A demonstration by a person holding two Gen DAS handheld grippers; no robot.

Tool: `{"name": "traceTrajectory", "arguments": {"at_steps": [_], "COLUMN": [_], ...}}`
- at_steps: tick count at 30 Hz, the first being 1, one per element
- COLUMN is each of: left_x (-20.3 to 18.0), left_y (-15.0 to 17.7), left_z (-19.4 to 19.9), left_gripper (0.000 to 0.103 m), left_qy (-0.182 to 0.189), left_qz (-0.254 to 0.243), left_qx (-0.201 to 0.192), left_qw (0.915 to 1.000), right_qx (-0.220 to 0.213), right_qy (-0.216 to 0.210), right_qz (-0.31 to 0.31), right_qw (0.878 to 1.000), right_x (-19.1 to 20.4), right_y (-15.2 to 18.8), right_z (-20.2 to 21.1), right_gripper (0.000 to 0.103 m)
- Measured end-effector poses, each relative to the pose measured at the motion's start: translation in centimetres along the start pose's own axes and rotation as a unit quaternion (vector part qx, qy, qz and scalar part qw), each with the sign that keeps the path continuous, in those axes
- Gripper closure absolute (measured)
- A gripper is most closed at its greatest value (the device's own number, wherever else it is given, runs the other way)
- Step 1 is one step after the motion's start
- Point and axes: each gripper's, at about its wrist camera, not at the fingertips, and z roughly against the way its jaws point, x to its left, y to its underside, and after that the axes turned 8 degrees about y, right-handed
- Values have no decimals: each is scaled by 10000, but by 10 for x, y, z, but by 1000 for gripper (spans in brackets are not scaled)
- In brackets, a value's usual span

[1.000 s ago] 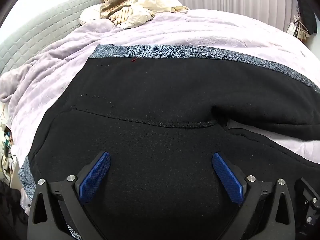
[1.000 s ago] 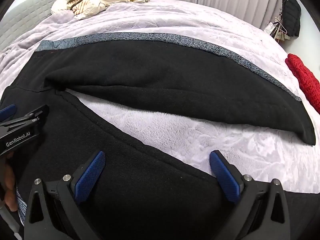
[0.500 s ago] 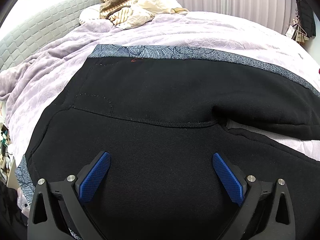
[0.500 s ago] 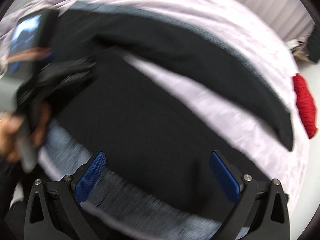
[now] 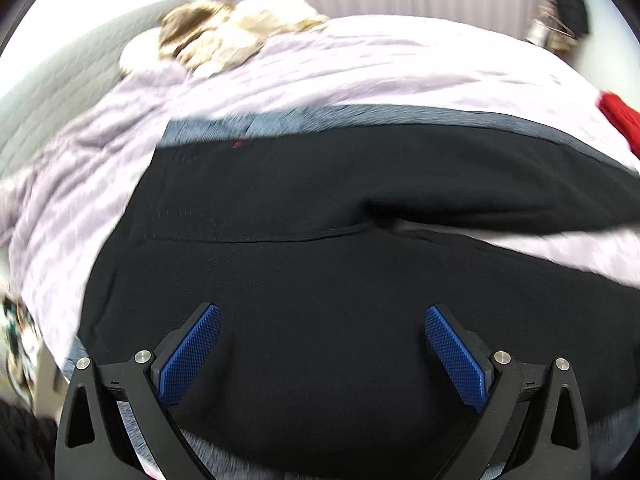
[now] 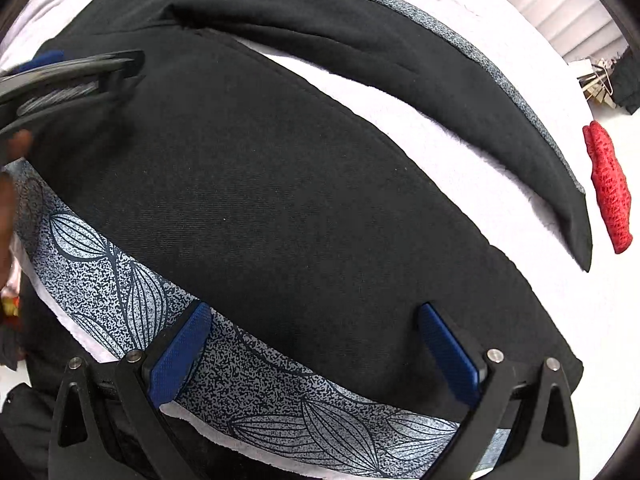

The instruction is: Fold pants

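Lay spread across the pale lilac bed cover (image 5: 360, 76), filling the middle of both frames: black pants (image 6: 280, 184) with a grey leaf-print side stripe (image 6: 120, 280), legs parted toward the right. Hovered over the near leg at lower centre, blue pads wide apart and gripping nothing: right gripper (image 6: 312, 344). Likewise spread wide and empty above the seat: left gripper (image 5: 320, 344). Blurred at upper left, hard to identify: crumpled beige cloth (image 5: 224, 36). Cut off at right edge: red knit item (image 6: 608, 188).

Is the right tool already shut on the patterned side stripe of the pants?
No: the right tool is open, its blue pads wide apart over the pants and the patterned stripe, gripping nothing.
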Motion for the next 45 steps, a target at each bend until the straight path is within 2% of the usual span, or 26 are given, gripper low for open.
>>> {"name": "traceTrajectory", "arguments": {"at_steps": [2,5,10,19,27,45], "left_x": [-6,-12,-12,-9,3,8], "left_y": [3,10,6,-2,-3,8], "left_z": [12,24,30,57,50,40], "left_gripper": [0,0,0,0,0,0], "left_qy": [102,62,216,395,451,348], "left_qz": [-64,-134,-48,-200,-144,-165], "left_qx": [142,228,496,463,621,635], "left_qw": [9998,9996,9985,9979,9969,9972], "right_qx": [2,41,105,166,210,91], "right_qy": [101,172,245,617,810,1102], "right_qz": [81,103,152,366,392,428], "right_qw": [9999,9998,9995,9973,9957,9929], "right_x": [5,8,24,48,74,95], "right_y": [-4,-6,-16,-33,-46,-22], "right_z": [1,1,4,11,18,24], "right_gripper": [0,0,0,0,0,0]}}
